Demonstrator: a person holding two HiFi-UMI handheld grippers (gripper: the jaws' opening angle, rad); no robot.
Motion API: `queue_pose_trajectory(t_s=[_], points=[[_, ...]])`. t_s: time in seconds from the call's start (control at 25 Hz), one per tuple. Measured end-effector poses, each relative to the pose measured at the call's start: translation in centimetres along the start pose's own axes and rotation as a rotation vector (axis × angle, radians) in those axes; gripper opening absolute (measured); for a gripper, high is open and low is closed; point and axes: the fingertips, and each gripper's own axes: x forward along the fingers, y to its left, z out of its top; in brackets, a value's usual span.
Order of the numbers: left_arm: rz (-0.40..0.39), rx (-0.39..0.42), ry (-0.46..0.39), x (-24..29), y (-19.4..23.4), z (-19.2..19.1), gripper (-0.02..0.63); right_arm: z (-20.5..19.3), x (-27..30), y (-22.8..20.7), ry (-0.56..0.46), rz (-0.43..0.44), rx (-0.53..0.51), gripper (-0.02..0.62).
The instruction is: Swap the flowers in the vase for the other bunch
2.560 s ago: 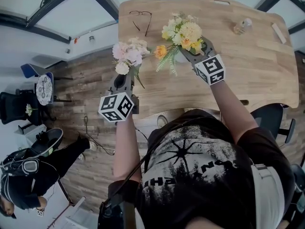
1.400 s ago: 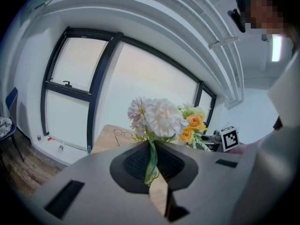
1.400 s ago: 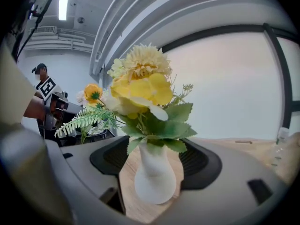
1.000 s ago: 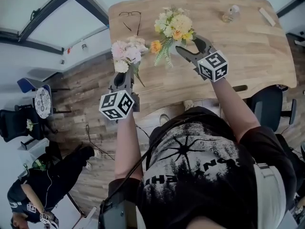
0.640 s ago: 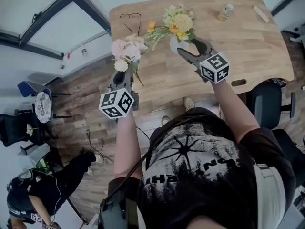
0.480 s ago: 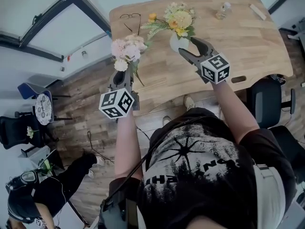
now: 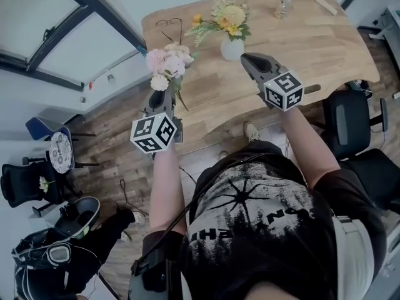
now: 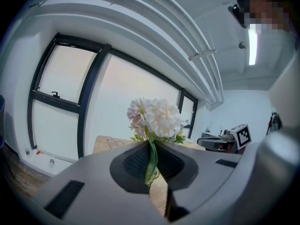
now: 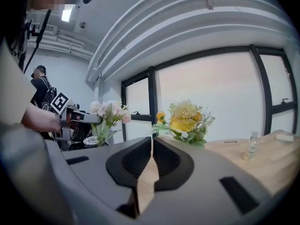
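A white vase [image 7: 232, 47] holding the yellow bunch [image 7: 225, 17] stands upright on the wooden table [image 7: 312, 49]. My right gripper [image 7: 246, 58] sits just near of the vase, apart from it. Its jaws have just closed and are shut with nothing between them [image 9: 151, 144]. The yellow bunch [image 9: 186, 121] shows ahead of it. My left gripper [image 7: 164, 95] is shut on the stem of the pink-and-white bunch [image 7: 167, 64], held upright off the table's left edge. In the left gripper view the green stem [image 8: 151, 158] is pinched in the jaws below the blooms [image 8: 157, 116].
Glasses [image 7: 170, 24] lie at the table's far left. A small clear bottle [image 7: 283, 6] and a pale block [image 7: 325, 5] sit at the far right. An office chair [image 7: 353, 114] stands right of the table. A person [image 7: 50, 261] is on the floor at lower left.
The right gripper, open around the vase before, has let it go, drawn back toward me and shut. The vase now stands alone on the table. The left gripper still holds the pink bunch.
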Motion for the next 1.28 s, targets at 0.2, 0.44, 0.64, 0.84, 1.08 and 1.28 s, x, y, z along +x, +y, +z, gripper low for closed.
queue_pose_trajectory(t_s=[0.2, 0.44, 0.64, 0.84, 1.08, 1.28], points=[[-0.03, 0.039, 0.0, -1.1, -0.7, 0.1, 0.032, 0.8, -1.5, 2.2, -0.017, 0.0, -0.01, 0.021], [-0.038, 0.047, -0.012, -2.7, -0.5, 0.1, 0.032, 0.9, -2.6, 4.3, -0.027, -0.002, -0.018, 0.018], [-0.026, 0.059, -0.021, -3.8, -0.1, 0.2, 0.032, 1.1, -3.3, 5.3, -0.033, -0.005, -0.029, 0.018], [-0.018, 0.109, -0.012, -4.5, -0.4, -0.3, 0.032, 0.8, -3.6, 6.2, -0.031, 0.001, -0.033, 0.017], [-0.024, 0.126, -0.012, -4.7, -0.9, -0.5, 0.032, 0.7, -4.0, 6.6, -0.038, 0.006, -0.029, 0.017], [-0.016, 0.14, -0.004, -5.1, -0.8, -0.8, 0.032, 0.7, -4.1, 6.8, -0.035, 0.01, -0.043, 0.018]])
